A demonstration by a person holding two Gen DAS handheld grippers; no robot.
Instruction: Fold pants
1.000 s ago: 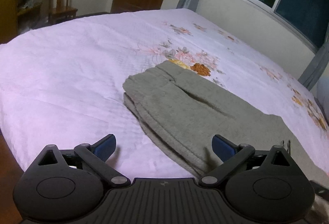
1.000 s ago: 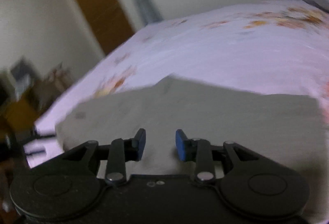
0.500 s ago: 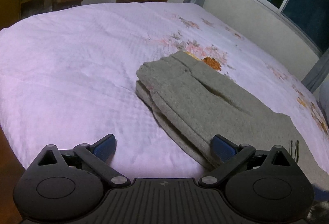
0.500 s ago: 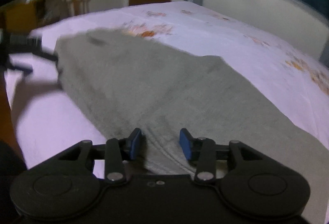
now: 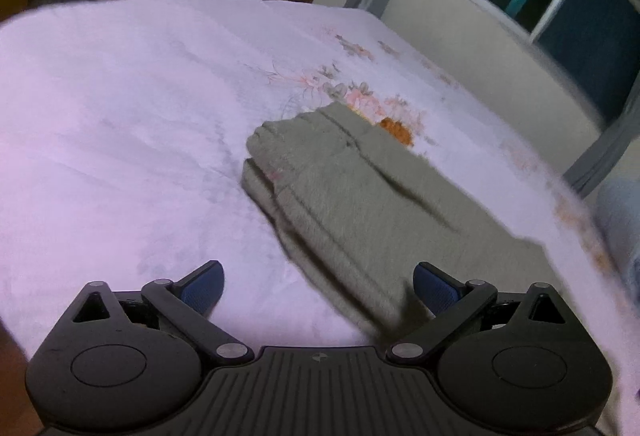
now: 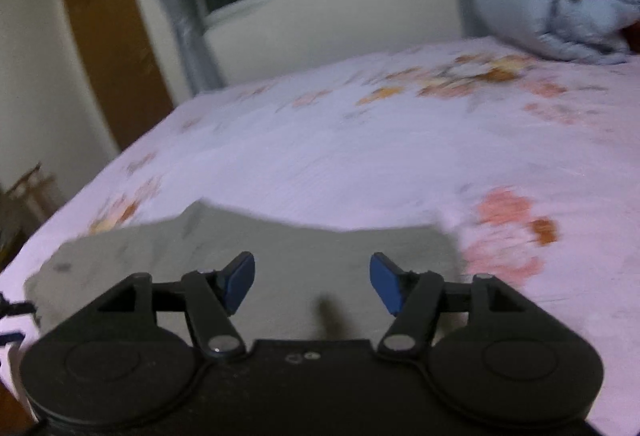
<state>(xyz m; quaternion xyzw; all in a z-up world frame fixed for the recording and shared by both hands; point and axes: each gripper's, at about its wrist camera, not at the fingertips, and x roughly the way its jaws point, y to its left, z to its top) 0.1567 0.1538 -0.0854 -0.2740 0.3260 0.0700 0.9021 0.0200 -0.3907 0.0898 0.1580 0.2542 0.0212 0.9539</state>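
Both grippers, left (image 5: 318, 286) and right (image 6: 312, 282), agape over grey pants (image 5: 360, 196) lengthwise toward the floral print, right one just widened

No legible text, label or number on any surface in either view.

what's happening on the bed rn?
A person with a handheld gripper in each hand is folding grey pants on a bed with a floral sheet. The pants lie flat in a long strip, apparently already folded lengthwise. The left gripper is open over the pants' near edge, holding nothing. The right gripper is also open above the grey fabric; its jaws have just been opening, with nothing between them. A rolled pale blue blanket sits at the far corner of the bed.
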